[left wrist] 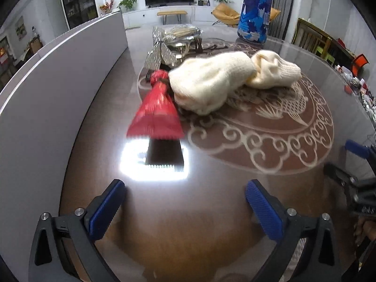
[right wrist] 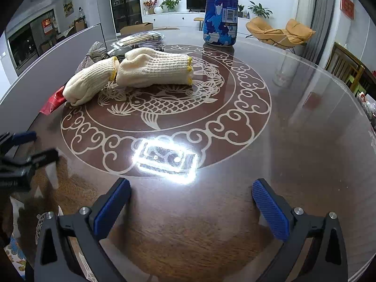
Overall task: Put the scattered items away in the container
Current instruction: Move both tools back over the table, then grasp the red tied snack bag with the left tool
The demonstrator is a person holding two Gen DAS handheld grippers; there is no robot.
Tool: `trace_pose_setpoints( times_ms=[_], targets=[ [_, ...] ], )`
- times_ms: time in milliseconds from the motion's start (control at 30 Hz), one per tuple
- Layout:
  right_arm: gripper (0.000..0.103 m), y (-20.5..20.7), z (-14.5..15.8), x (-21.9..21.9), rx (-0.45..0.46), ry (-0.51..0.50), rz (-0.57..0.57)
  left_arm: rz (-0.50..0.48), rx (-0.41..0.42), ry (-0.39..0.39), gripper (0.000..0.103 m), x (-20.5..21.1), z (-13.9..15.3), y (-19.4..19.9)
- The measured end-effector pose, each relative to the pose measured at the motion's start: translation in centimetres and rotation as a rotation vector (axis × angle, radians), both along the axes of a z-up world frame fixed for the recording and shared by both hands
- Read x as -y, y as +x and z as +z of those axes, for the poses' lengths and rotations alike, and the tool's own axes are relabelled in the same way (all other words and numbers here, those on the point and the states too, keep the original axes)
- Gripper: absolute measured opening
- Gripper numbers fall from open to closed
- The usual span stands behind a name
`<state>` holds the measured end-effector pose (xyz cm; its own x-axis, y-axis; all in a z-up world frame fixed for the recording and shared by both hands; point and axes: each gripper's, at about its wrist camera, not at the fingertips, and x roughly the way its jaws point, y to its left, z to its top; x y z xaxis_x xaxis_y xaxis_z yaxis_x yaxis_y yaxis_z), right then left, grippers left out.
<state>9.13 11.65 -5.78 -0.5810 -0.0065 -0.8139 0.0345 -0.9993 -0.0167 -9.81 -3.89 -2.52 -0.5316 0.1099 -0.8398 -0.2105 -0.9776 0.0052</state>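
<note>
Two cream knit glove bundles [left wrist: 211, 82] [right wrist: 152, 70] lie side by side on the round glass table. A red wrapped packet [left wrist: 157, 108] [right wrist: 52, 102] lies just left of them. A silver glittery packet [left wrist: 159, 51] and a clear bag of sticks [left wrist: 183, 31] [right wrist: 141, 38] lie behind. A grey container wall [left wrist: 58, 82] [right wrist: 58, 54] curves along the table's left side. My left gripper [left wrist: 185, 209] is open and empty, a short way before the red packet. My right gripper [right wrist: 191, 208] is open and empty, well short of the gloves.
A tall blue and white patterned canister [left wrist: 256, 9] [right wrist: 222, 11] stands at the table's far side. The right gripper shows at the right edge of the left wrist view [left wrist: 357, 164]; the left gripper shows at the left edge of the right wrist view [right wrist: 23, 150]. Chairs stand beyond the table.
</note>
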Motion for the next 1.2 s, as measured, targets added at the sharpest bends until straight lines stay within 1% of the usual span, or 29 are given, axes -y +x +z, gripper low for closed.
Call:
trace_pose_setpoints(
  times_ms=[100,267,400,467,500,533,567,600,633,733,967,1067,1100,1133,1200],
  targets=[
    [0.103,-0.4,0.0,0.0,0.000,0.000,-0.007,-0.016,-0.011,0.004,0.103,0.3,-0.1,-1.8],
    [0.103,-0.5,0.1,0.1,-0.001,0.003,-0.019,0.015,0.002,0.002,0.103,0.9,-0.2,-4.9],
    [0.103,-0.4,0.1,0.1,-0.001,0.003,-0.019,-0.011,0.013,-0.002,0.103,0.7,-0.2,-6.2],
    [0.103,-0.4,0.1,0.1,-0.001,0.003,-0.019,-0.030,-0.006,0.002,0.088,0.8,0.1,-6.0],
    [0.103,-0.4,0.1,0.1,-0.001,0.003,-0.019,-0.030,-0.016,0.004,0.075,0.9,0.3,-5.8],
    [0.103,-0.4,0.1,0.1,-0.001,0.003,-0.019,-0.025,-0.019,0.006,0.064,1.0,0.5,-5.7],
    [0.103,-0.4,0.1,0.1,-0.001,0.003,-0.019,-0.016,-0.024,0.006,0.057,1.2,0.7,-5.6],
    [0.103,-0.4,0.1,0.1,-0.001,0.003,-0.019,-0.009,-0.029,0.008,0.041,1.1,0.8,-5.7],
    [0.103,-0.4,0.1,0.1,-0.001,0.003,-0.019,-0.002,-0.030,0.009,0.040,1.3,0.9,-5.5],
    [0.103,-0.4,0.1,0.1,-0.001,0.003,-0.020,0.012,-0.024,0.012,0.040,1.2,1.0,-5.1],
    [0.103,-0.5,0.1,0.1,-0.001,0.003,-0.021,-0.013,-0.051,0.025,0.040,-0.2,0.7,1.1],
    [0.103,-0.5,0.1,0.1,-0.001,0.003,-0.021,-0.009,-0.072,0.012,0.042,-0.6,0.6,2.3],
    [0.103,-0.5,0.1,0.1,-0.001,0.003,-0.021,-0.008,-0.073,0.015,0.048,-0.6,0.5,2.3],
    [0.103,-0.4,0.1,0.1,-0.001,0.003,-0.021,-0.010,-0.067,0.017,0.063,-0.6,0.5,2.1],
    [0.103,-0.4,0.1,0.1,-0.001,0.002,-0.021,-0.010,-0.051,0.011,0.078,-0.9,0.2,1.3]
  ],
)
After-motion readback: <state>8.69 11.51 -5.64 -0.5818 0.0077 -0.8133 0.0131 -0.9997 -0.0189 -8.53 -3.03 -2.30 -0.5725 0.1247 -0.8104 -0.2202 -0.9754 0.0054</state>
